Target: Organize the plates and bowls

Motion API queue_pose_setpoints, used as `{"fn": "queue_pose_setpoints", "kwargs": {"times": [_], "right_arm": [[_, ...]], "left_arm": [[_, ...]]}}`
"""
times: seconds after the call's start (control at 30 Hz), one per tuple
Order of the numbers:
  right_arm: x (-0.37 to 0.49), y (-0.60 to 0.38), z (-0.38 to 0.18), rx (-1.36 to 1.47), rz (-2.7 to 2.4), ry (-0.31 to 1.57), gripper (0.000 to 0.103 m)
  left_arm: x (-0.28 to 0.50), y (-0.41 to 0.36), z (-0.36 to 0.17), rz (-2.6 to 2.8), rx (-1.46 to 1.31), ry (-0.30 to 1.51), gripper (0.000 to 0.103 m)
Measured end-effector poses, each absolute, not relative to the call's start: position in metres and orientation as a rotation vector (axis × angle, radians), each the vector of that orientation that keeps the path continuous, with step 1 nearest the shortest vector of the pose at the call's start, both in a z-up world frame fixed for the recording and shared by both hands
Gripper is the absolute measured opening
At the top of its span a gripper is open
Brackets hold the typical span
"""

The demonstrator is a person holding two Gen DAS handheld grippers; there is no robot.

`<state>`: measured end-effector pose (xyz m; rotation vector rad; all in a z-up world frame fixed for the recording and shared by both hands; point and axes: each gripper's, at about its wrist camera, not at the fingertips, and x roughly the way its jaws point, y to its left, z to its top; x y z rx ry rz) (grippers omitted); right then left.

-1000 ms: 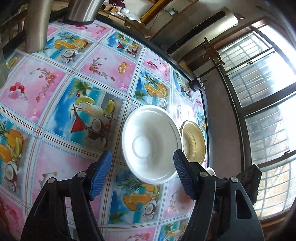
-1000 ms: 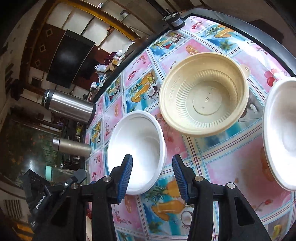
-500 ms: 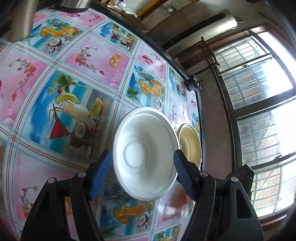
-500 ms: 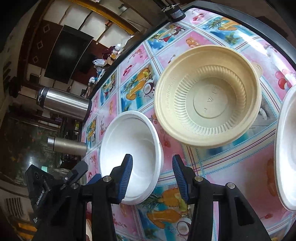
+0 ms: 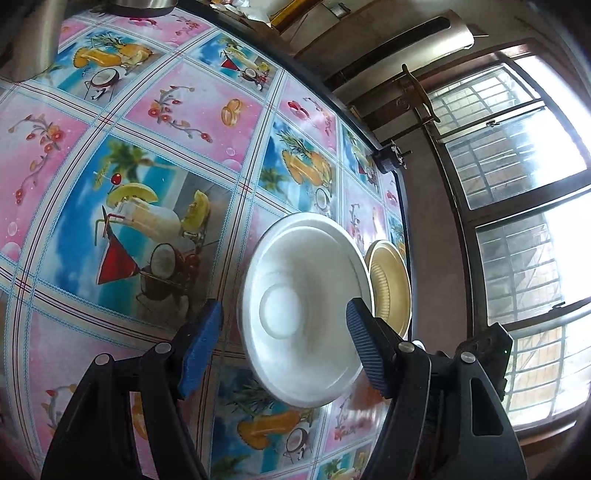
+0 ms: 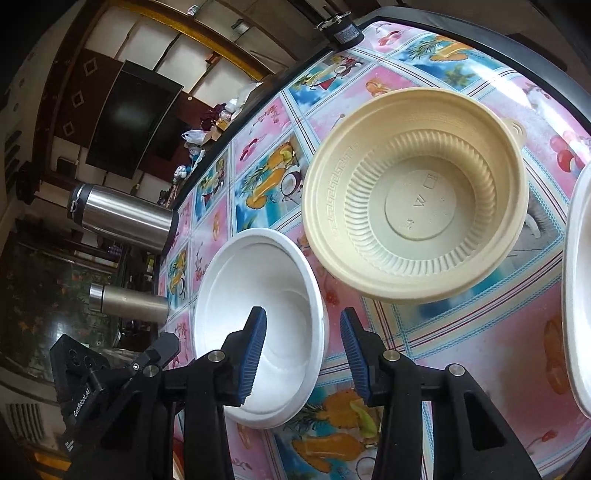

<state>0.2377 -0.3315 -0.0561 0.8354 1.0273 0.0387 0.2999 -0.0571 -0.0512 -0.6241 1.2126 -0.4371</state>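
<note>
A white foam bowl (image 5: 295, 295) stands on the patterned tablecloth, seen between the wide-apart fingers of my open left gripper (image 5: 284, 336), whose right pad overlaps its rim. Behind it lies a beige ribbed bowl (image 5: 389, 288). In the right wrist view my right gripper (image 6: 303, 350) is open and straddles the right rim of the white bowl (image 6: 258, 284), with one pad inside and one outside. The beige bowl (image 6: 417, 210) sits just beyond. A white plate (image 6: 580, 295) shows at the right edge.
Two steel flasks (image 6: 122, 218) (image 6: 129, 302) stand on the table past the white bowl. A small black device (image 6: 340, 33) is clamped to the table's dark far edge. The left gripper's black body (image 6: 92, 369) sits beside the white bowl. Windows lie beyond the table.
Both grippers have moved in on the white bowl, which looks larger in both views. The right gripper's fingers now straddle its rim. Both stay open, and the bowls have not moved.
</note>
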Motion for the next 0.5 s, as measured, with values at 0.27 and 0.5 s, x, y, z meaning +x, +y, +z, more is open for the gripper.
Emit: {"fn": "queue_pose_setpoints", "kwargs": {"times": [0.27, 0.5], "right_arm": [[0.2346, -0.3340, -0.0514, 0.821, 0.015, 1.001, 0.035], [0.2359, -0.3287, -0.0543, 0.802, 0.008, 1.008, 0.024]], "left_arm": [[0.3008, -0.0611, -0.0519, -0.438, -0.602, 1.203, 0.068], [0.3013, -0.0574, -0.0507, -0.408, -0.578, 1.178, 0.068]]}}
